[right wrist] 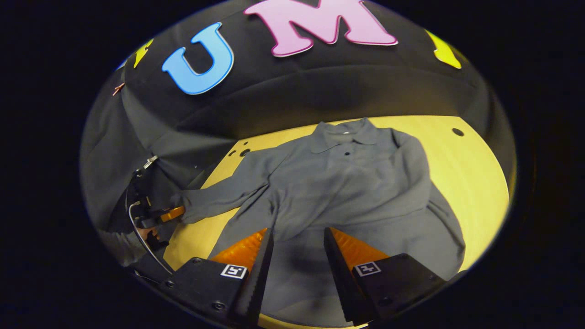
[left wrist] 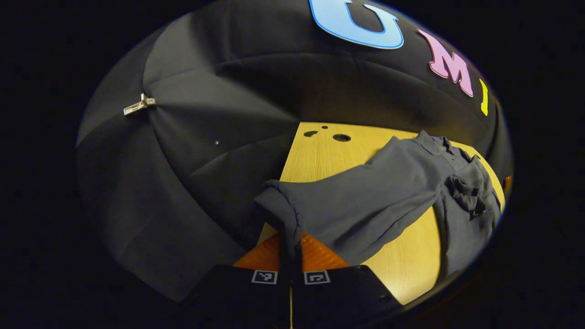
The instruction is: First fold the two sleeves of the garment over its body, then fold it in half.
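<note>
The grey collared shirt [right wrist: 347, 192] lies face up on the yellow wooden table [right wrist: 470, 169], collar toward the far wall. Its right sleeve [right wrist: 418, 164] already lies folded over the body. The left sleeve [right wrist: 219, 194] stretches out to the table's left edge, where the left gripper [left wrist: 291, 249] is clamped on its cuff [left wrist: 281, 205]. That sleeve's fold and the halving fold look still to come. The right gripper [right wrist: 297, 256] hangs with its jaws spread wide and empty over the near hem. Bare tabletop to the right leaves room; the left edge sits close to the cloth wall [left wrist: 192, 151].
</note>
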The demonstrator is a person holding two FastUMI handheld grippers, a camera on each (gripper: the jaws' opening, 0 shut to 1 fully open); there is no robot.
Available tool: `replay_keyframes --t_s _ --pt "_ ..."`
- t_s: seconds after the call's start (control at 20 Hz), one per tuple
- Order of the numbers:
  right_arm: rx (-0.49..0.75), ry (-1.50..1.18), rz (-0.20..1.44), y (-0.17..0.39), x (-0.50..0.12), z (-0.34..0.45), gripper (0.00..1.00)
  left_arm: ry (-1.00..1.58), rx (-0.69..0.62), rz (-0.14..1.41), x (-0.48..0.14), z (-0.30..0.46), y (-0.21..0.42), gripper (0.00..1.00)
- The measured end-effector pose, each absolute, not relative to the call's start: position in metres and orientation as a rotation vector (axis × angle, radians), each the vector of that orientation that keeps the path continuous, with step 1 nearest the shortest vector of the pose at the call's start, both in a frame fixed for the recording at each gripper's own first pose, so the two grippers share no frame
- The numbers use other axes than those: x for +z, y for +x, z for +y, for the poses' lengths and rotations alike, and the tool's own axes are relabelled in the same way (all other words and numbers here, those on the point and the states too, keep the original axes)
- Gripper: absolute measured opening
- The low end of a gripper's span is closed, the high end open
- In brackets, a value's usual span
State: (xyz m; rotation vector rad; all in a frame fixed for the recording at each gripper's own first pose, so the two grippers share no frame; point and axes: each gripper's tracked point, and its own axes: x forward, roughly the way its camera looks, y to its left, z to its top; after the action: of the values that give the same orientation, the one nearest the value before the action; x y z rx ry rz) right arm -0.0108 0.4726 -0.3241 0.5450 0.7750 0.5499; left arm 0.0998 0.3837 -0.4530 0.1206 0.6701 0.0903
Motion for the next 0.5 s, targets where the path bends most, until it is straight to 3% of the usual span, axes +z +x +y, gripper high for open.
replay_keyframes --t_s 0.5 --pt "0.302 0.563 0.767 -0.011 -0.359 0.353 0.7 0.082 -0.085 0.453 -0.32 0.265 0.127 0.06"
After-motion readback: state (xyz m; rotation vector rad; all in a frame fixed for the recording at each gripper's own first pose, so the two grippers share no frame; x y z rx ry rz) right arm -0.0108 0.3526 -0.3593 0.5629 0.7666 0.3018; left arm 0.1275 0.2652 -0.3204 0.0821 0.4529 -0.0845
